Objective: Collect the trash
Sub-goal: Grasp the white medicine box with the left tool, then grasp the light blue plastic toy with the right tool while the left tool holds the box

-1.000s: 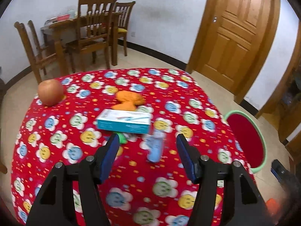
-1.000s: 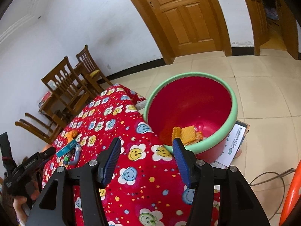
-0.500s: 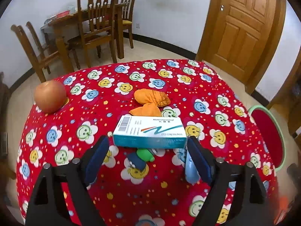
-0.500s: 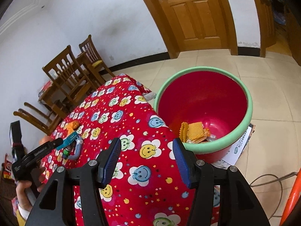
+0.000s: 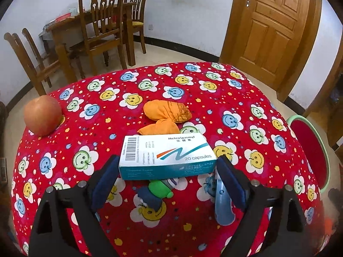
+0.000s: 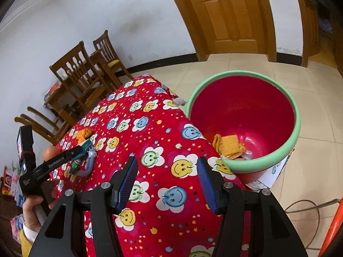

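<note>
Counter (image 5: 246, 98): red smiley-flower cloth, rounded edges; tiled floor open beyond toward the door. Red bin (image 6: 242, 115), green rim, stands against the counter's edge, wrappers inside. Left gripper (image 5: 169, 171): jaws opening wide, flanking a white-and-teal cardboard medicine box (image 5: 166, 154), pads not pressing it. Right gripper (image 6: 167, 173): half spread, nothing between its jaws, over bare cloth. Crumpled orange wrapper (image 5: 167, 113) behind the box; round apple (image 5: 41, 115) near the far-left edge.
</note>
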A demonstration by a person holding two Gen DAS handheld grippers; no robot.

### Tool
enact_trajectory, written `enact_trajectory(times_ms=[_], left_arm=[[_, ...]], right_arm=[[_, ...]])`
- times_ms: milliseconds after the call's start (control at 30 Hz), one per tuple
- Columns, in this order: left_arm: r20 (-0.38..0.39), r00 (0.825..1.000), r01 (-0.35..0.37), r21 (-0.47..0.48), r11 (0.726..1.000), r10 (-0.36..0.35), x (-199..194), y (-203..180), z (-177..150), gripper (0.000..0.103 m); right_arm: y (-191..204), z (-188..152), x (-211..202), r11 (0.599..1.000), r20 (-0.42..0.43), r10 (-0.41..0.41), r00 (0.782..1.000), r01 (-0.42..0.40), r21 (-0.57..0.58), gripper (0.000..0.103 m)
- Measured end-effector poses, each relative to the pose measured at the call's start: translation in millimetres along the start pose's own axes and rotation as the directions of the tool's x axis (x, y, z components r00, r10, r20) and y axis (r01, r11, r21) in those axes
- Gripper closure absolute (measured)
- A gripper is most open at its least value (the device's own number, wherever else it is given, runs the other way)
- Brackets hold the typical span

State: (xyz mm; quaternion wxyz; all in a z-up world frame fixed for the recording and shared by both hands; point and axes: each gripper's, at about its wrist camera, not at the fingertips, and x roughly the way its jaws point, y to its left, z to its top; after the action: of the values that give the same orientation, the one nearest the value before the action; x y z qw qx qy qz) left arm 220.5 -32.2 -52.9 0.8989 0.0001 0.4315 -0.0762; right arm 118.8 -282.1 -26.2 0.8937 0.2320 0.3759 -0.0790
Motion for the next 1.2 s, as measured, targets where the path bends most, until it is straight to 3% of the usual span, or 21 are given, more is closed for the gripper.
enact_trajectory(times_ms=[233, 533, 933, 1200], left_arm=[[0.019, 1.000, 0.012, 0.005, 1.000, -0.012, -8, 3, -5, 0.015], [0.097, 0.995, 0.025, -0.057, 0.998, -0.019, -52, 20, -10, 0.015], [0.145, 0.988, -0.018, -0.195, 0.981, 0.047, -94, 65, -40, 0.015], [0.143, 0.985, -0.059, -0.253, 0.966, 0.097, -98, 91, -58, 0.015]], right_arm=[[7, -2, 3, 1.000, -0.015, 0.012, 1.000, -0.013, -0.015, 0.045], [29, -2, 8, 0.997, -0.023, 0.042, 0.999, -0.043, -0.063, 0.045], [92, -14, 35, 0.978, -0.097, 0.114, 0.989, -0.128, -0.164, 0.045], [131, -23, 62, 0.962, -0.165, 0.122, 0.979, -0.158, -0.223, 0.045]])
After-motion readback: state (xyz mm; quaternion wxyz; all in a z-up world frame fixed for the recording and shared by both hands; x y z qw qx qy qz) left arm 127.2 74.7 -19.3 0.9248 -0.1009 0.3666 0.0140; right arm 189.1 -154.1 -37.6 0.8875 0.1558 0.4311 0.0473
